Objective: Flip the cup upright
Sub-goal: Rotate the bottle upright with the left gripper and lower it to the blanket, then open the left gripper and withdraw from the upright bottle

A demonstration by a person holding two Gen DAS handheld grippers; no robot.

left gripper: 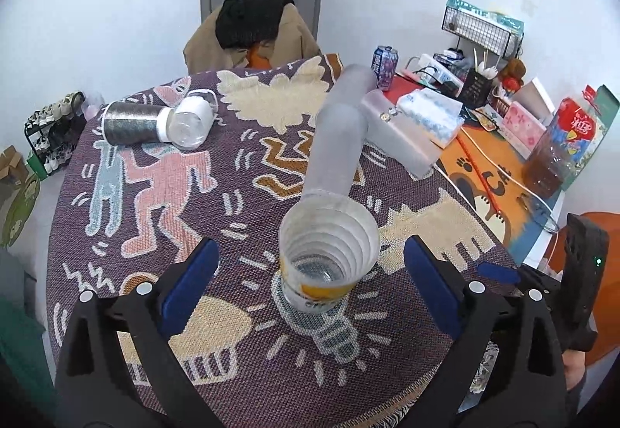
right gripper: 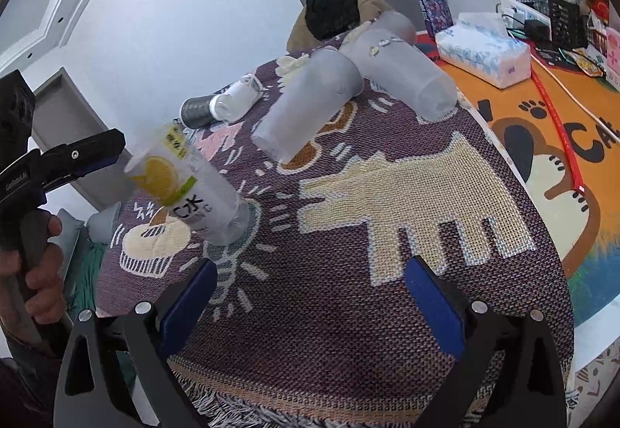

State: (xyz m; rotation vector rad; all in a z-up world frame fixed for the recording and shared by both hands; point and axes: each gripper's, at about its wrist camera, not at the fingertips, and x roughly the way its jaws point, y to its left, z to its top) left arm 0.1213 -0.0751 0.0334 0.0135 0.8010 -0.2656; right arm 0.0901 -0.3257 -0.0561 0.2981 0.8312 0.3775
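A clear plastic cup with a lemon label point(left gripper: 329, 257) stands upright, mouth up, on the patterned woven cloth point(left gripper: 155, 195). My left gripper point(left gripper: 310, 282) is open, with its blue pads point(left gripper: 190, 284) on either side of the cup and a gap on both sides. In the right wrist view the same cup point(right gripper: 186, 187) stands at the left, with one of the left gripper's fingers point(right gripper: 89, 152) beside its rim and a hand point(right gripper: 38, 273) on the handle. My right gripper point(right gripper: 310, 296) is open over bare cloth, holding nothing.
Three frosted cups point(left gripper: 337, 145) point(left gripper: 395, 133) point(left gripper: 356, 79) lie on their sides just beyond the upright cup. A dark bottle point(left gripper: 131, 121) and a clear jar point(left gripper: 193, 125) lie at the far left. A tissue pack point(right gripper: 484, 52), a soda can point(left gripper: 383, 67) and desk clutter are on the right.
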